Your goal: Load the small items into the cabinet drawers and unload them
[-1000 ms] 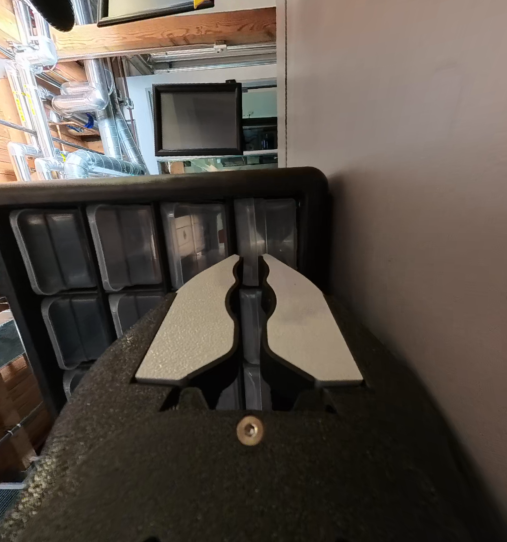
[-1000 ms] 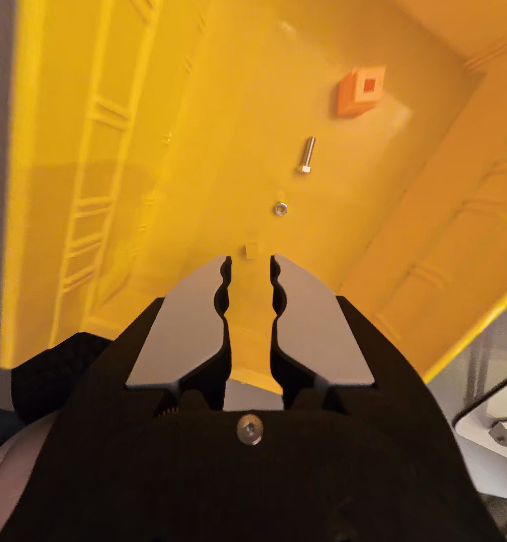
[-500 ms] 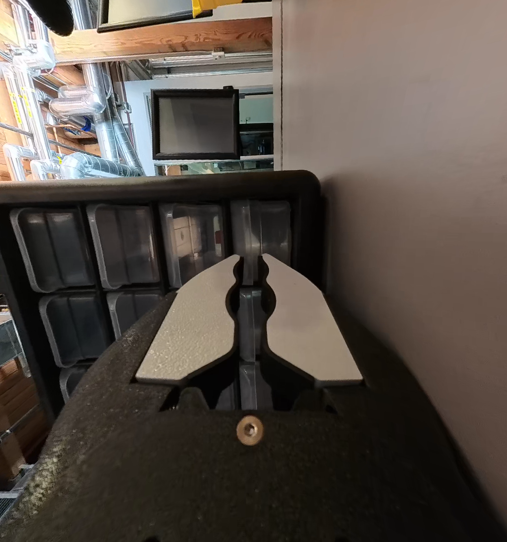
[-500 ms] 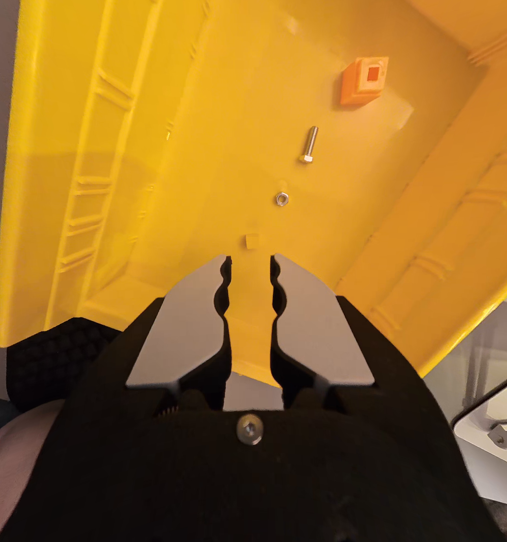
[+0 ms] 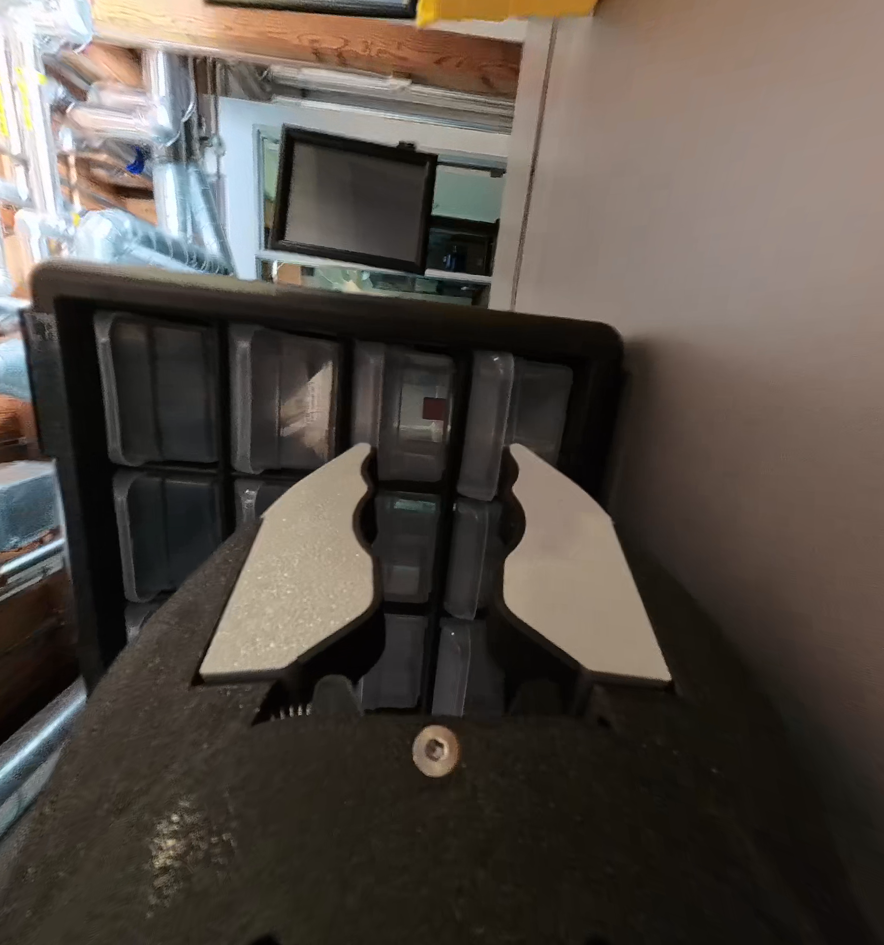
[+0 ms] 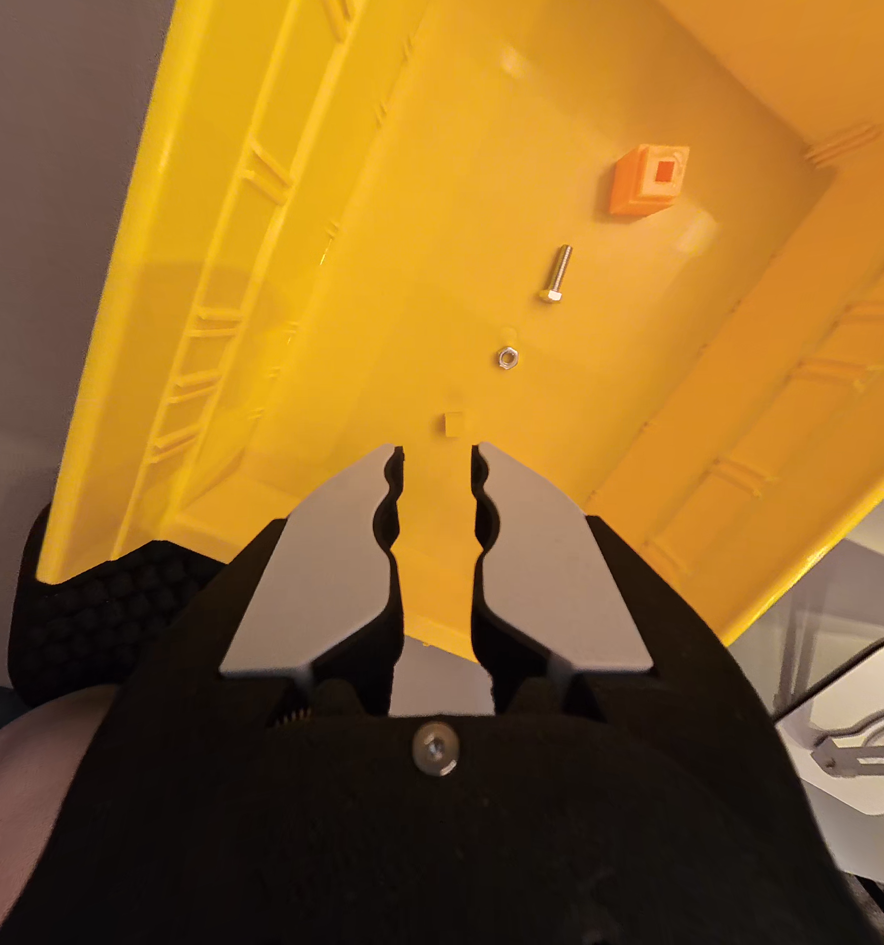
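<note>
A black cabinet (image 5: 327, 307) with several clear grey drawers fills the left wrist view. My left gripper (image 5: 440, 450) is open and empty in front of its right columns. The top right drawer (image 5: 486, 424) sticks out slightly, its front lip just inside my right fingertip. A small red item (image 5: 435, 409) shows through the drawer to its left. In the right wrist view my right gripper (image 6: 435, 447) is open and empty over a yellow bin (image 6: 225, 255). The bin holds an orange cube (image 6: 644, 179), a bolt (image 6: 555, 273), a nut (image 6: 506, 357) and a small yellow cube (image 6: 452, 424).
A grey wall (image 5: 736, 358) stands close on the cabinet's right. A dark monitor (image 5: 353, 204) and metal pipes (image 5: 174, 240) are behind it. A black honeycomb-textured piece (image 6: 97, 613) and a person's hand (image 6: 20, 792) sit at the bin's near left corner. A white object (image 6: 864, 741) lies to the right. Spacing between my two grippers at the tips: around 30 cm.
My left gripper has opened wide from a nearly shut stance at the top right drawer's front, and its view has swung so the cabinet sits lower and more to the right. The right gripper has barely moved.
</note>
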